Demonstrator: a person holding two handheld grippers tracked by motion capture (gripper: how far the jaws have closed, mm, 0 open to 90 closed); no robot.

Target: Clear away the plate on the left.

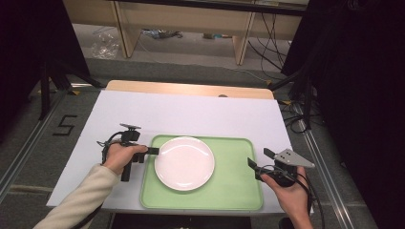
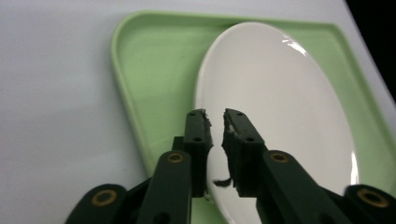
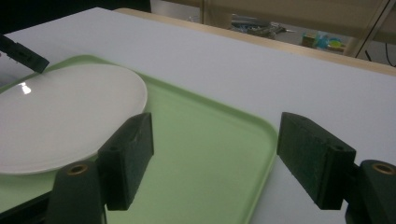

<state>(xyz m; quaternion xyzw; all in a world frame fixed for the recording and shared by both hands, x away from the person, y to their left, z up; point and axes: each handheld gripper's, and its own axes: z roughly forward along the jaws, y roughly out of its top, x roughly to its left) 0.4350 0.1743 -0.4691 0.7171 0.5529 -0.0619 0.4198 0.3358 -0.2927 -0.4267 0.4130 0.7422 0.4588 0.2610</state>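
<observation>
Left claw (image 2: 215, 122) pinching plate (image 2: 280, 107) rim — tray (image 2: 135, 70) edge beside

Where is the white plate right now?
In the high view the white plate lies on the left half of the green tray, its left rim pinched by the left gripper.

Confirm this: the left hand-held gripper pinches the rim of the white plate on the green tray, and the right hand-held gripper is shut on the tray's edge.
One part is wrong. The right hand-held gripper is open, its jaws wide apart over the green tray's right edge, gripping nothing; the right gripper view shows this. The left hand-held gripper does pinch the white plate's rim on that tray.
</observation>
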